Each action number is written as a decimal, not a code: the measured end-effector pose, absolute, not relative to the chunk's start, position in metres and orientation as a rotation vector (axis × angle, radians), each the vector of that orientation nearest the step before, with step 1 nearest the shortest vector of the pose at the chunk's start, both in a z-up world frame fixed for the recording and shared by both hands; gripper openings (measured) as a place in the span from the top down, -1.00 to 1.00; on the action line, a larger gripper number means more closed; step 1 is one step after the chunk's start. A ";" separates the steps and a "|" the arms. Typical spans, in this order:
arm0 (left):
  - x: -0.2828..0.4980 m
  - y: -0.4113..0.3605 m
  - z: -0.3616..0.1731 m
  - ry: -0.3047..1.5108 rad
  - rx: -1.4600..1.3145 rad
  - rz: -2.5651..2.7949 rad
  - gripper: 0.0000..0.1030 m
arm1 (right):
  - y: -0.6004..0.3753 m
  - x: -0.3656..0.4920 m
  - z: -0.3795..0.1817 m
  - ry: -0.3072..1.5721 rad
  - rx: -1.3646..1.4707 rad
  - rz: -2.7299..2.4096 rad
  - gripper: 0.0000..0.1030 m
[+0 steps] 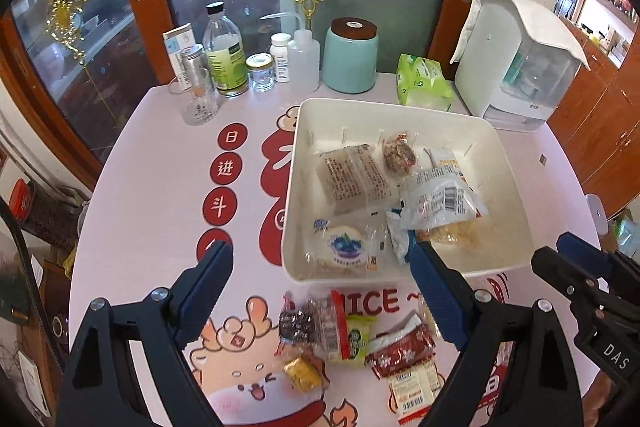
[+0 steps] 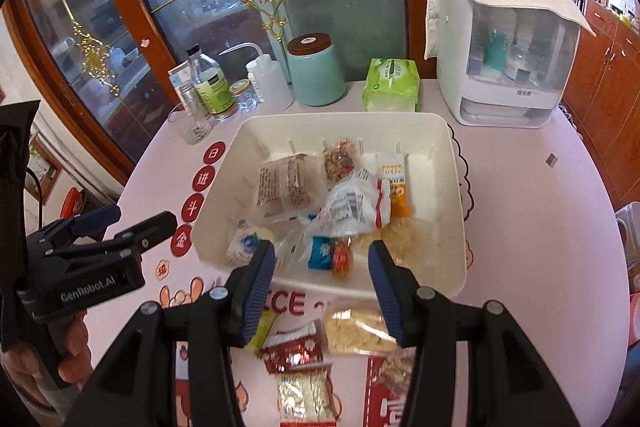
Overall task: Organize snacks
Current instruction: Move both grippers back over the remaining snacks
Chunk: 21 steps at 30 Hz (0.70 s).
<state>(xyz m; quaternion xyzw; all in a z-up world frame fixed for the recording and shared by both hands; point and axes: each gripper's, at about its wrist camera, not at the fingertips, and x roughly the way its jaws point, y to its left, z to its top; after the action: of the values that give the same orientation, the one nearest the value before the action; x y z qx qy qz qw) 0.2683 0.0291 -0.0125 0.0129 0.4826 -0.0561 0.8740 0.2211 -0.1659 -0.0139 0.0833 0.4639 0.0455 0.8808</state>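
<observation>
Two hand-held claws hover over a bench (image 1: 160,187) covered with a pink cartoon-print cloth, where snack sorting looks roughly half done. The left claw (image 1: 320,267) stands spread wide with nothing between its pads, poised above the gap between the white bin (image 1: 508,163) and the loose packets nearest the camera. The right claw (image 2: 322,267) is partly parted, its jaws clearly separated and empty, aimed down at the bin's near wall. Inside the white bin lie several wrapped snacks already gathered: a clear-wrapped rice cake (image 1: 354,179), a small mixed-nut pack (image 1: 398,153), an orange sachet (image 2: 394,183), a crumpled barcode wrapper (image 1: 440,199) and a round blueberry-label pastry (image 1: 344,247). Left on the bench in front of the bin are a red foil packet (image 1: 400,351), a green candy (image 1: 356,339), a gold-wrapped sweet (image 1: 304,373), a dark-wrapped candy (image 1: 296,325) and a pale crumbly snack bag (image 2: 356,331). With both claws empty, the likely next move is a reach down to one of these remaining packets. Bottles (image 1: 224,51), a mint canister (image 1: 350,57), a green tissue pack (image 1: 424,81) and a cloth-draped appliance (image 1: 516,63) line the far edge, out of the way of the work.
</observation>
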 end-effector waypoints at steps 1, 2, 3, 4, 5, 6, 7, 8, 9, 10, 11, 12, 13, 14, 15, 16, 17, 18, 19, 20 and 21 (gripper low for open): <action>0.263 0.032 -0.011 1.003 0.025 -0.112 -0.74 | -0.166 0.217 -0.013 0.966 0.174 0.100 0.04; 0.257 0.034 -0.010 0.997 0.023 -0.105 -0.74 | -0.166 0.211 -0.012 0.964 0.175 0.104 0.04; 0.251 0.037 -0.008 0.992 0.021 -0.099 -0.74 | -0.165 0.206 -0.012 0.963 0.176 0.107 0.04; 0.246 0.039 -0.007 0.988 0.018 -0.096 -0.74 | -0.165 0.201 -0.012 0.964 0.180 0.111 0.04; 0.241 0.041 -0.006 0.984 0.015 -0.094 -0.74 | -0.165 0.195 -0.012 0.964 0.186 0.118 0.03; 0.236 0.044 -0.006 0.980 0.011 -0.089 -0.74 | -0.165 0.190 -0.012 0.965 0.191 0.123 0.03; 0.230 0.047 -0.005 0.976 0.004 -0.082 -0.74 | -0.165 0.186 -0.013 0.968 0.194 0.128 0.01; 0.225 0.049 -0.005 0.974 -0.005 -0.078 -0.74 | -0.165 0.181 -0.014 0.971 0.196 0.135 -0.01; 0.221 0.051 -0.006 0.972 -0.014 -0.073 -0.74 | -0.164 0.177 -0.016 0.973 0.198 0.138 -0.03; 0.215 0.054 -0.007 0.971 -0.025 -0.063 -0.74 | -0.164 0.172 -0.018 0.977 0.197 0.141 -0.06; 0.211 0.056 -0.008 0.971 -0.032 -0.058 -0.74 | -0.162 0.167 -0.020 0.982 0.194 0.145 -0.08; 0.205 0.058 -0.011 0.974 -0.040 -0.051 -0.74 | -0.162 0.163 -0.023 0.987 0.192 0.150 -0.09; 0.200 0.060 -0.013 0.976 -0.045 -0.045 -0.74 | -0.160 0.159 -0.025 0.992 0.189 0.155 -0.10; 0.196 0.061 -0.016 0.979 -0.051 -0.038 -0.74 | -0.159 0.153 -0.029 1.001 0.186 0.162 -0.11; 0.193 0.063 -0.019 0.983 -0.058 -0.030 -0.74 | -0.158 0.151 -0.032 1.007 0.185 0.166 -0.11; 0.188 0.065 -0.024 0.991 -0.069 -0.022 -0.74 | -0.157 0.146 -0.036 1.016 0.185 0.172 -0.12; 0.185 0.066 -0.029 0.998 -0.079 -0.017 -0.74 | -0.156 0.143 -0.039 1.023 0.186 0.176 -0.13; 0.183 0.067 -0.034 1.006 -0.089 -0.014 -0.74 | -0.155 0.140 -0.044 1.032 0.188 0.178 -0.13; 0.180 0.068 -0.040 1.016 -0.095 -0.006 -0.74 | -0.155 0.138 -0.048 1.039 0.188 0.179 -0.13; 0.177 0.069 -0.047 1.024 -0.098 0.002 -0.74 | -0.154 0.136 -0.053 1.047 0.188 0.180 -0.14; 0.175 0.069 -0.053 1.032 -0.099 0.008 -0.74 | -0.153 0.133 -0.059 1.057 0.188 0.182 -0.14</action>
<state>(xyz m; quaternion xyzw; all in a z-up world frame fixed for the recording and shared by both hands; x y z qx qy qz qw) 0.1746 0.0693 -0.0527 -0.0475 0.4933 0.0039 0.8686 0.1331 -0.1532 -0.0585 0.0893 0.5029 0.0863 0.8554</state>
